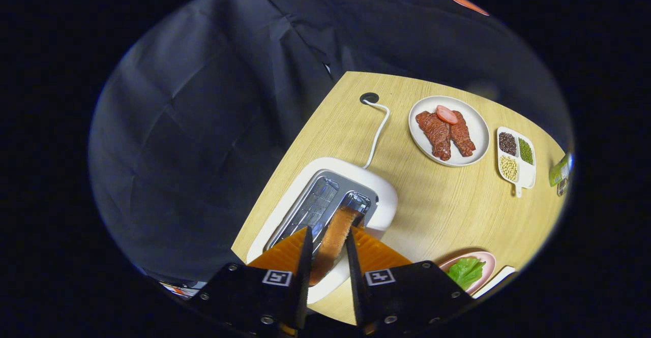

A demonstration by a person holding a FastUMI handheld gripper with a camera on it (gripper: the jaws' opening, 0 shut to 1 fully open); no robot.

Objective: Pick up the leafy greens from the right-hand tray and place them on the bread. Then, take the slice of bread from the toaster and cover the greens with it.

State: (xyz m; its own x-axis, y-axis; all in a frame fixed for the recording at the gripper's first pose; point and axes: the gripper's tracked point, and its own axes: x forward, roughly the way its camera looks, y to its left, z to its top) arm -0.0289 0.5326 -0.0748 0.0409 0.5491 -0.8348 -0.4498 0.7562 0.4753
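Note:
A browned slice of bread [333, 244] stands edge-on between my fingers, and my gripper [328, 235] is shut on it, one finger pressed on each flat side. Its far end reaches the right slot of the white toaster [384, 198] just ahead; I cannot tell whether it still sits in the slot. The left slot [310, 208] shows bare metal. The leafy greens [465, 271] lie on a pink plate [488, 262] to the right of my fingers, near the table's front edge.
A white plate [478, 124] with two meat pieces and a pink slice stands beyond the toaster to the right. Beside it is a divided white dish [526, 175] of beans. The toaster's white cable [377, 134] runs to a hole in the wooden table [442, 211].

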